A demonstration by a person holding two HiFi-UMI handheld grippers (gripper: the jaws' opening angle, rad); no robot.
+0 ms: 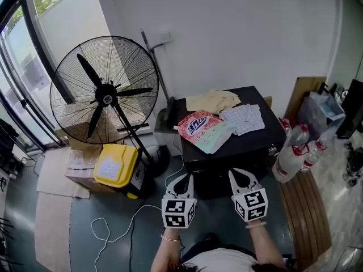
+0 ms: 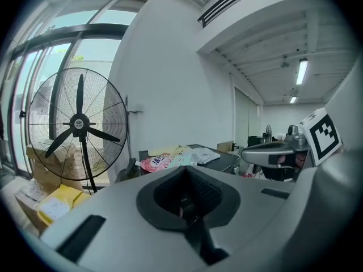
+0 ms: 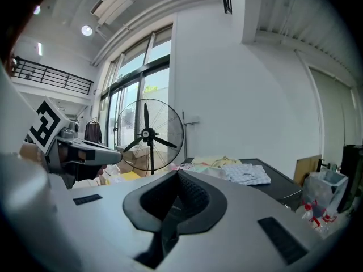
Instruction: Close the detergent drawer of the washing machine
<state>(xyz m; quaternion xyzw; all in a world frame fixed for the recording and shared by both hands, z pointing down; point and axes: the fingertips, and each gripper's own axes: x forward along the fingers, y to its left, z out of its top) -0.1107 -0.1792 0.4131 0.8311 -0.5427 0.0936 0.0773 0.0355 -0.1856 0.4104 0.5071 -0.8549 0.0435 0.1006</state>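
The black washing machine [image 1: 252, 143] stands against the wall, seen from above; its front face is dark and no detergent drawer can be made out. On its lid lie a pink detergent pouch [image 1: 203, 128], a yellow cloth [image 1: 212, 101] and a checked cloth [image 1: 244, 119]. My left gripper [image 1: 182, 178] and right gripper [image 1: 237, 174] hang side by side in the air in front of the machine, apart from it. Both are shut with nothing between the jaws, as the left gripper [image 2: 184, 169] and right gripper [image 3: 177, 173] show in their own views.
A large standing fan [image 1: 105, 92] is at the left, with a yellow box [image 1: 116, 166] and cardboard at its foot. A white cable [image 1: 122, 228] trails on the floor. Water bottles [image 1: 292, 152] and a wooden bench [image 1: 306, 214] sit at the right of the machine.
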